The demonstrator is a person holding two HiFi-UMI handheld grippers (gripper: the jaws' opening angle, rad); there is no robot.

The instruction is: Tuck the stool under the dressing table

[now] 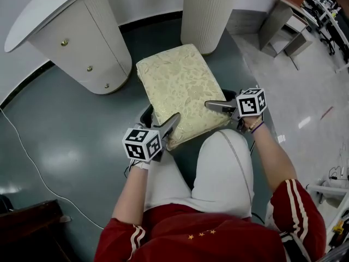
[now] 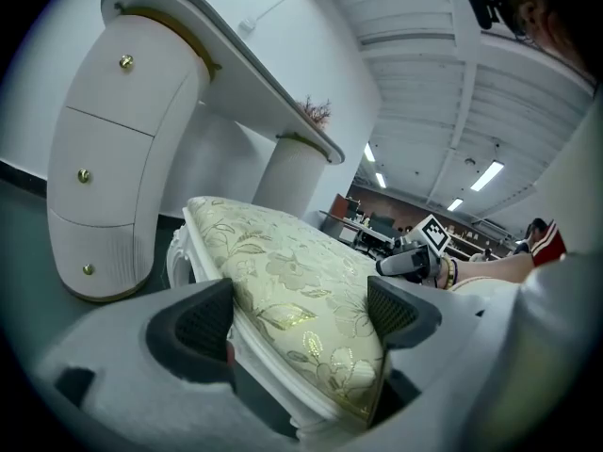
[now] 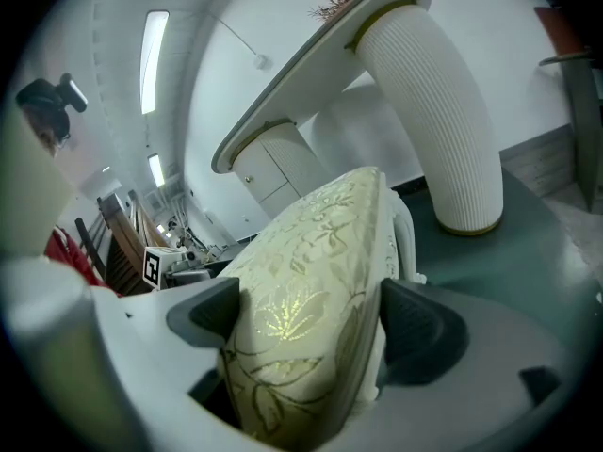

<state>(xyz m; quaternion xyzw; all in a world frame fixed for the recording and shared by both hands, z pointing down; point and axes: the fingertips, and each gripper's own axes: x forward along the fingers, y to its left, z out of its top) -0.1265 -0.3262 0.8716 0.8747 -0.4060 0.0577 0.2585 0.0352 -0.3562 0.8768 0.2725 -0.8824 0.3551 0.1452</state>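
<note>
The stool (image 1: 180, 91) has a cream floral cushion on a white frame and stands on the grey floor in front of the white dressing table (image 1: 49, 4). Its far end points into the gap between the drawer pedestal (image 1: 82, 42) and the ribbed column (image 1: 210, 10). My left gripper (image 1: 172, 125) straddles the near left corner, one finger lying on top of the cushion. My right gripper (image 1: 210, 107) straddles the near right corner. In the left gripper view the cushion (image 2: 283, 262) fills the gap of the gripper (image 2: 297, 314). In the right gripper view the cushion (image 3: 311, 252) fills that gripper (image 3: 306, 323), its pads against the seat.
A white cable (image 1: 27, 162) runs over the floor at the left. A dark wooden piece (image 1: 27, 228) sits at the lower left. The person's legs in white trousers (image 1: 218, 173) are right behind the stool. Grey furniture (image 1: 283, 26) stands at the far right on the tiled floor.
</note>
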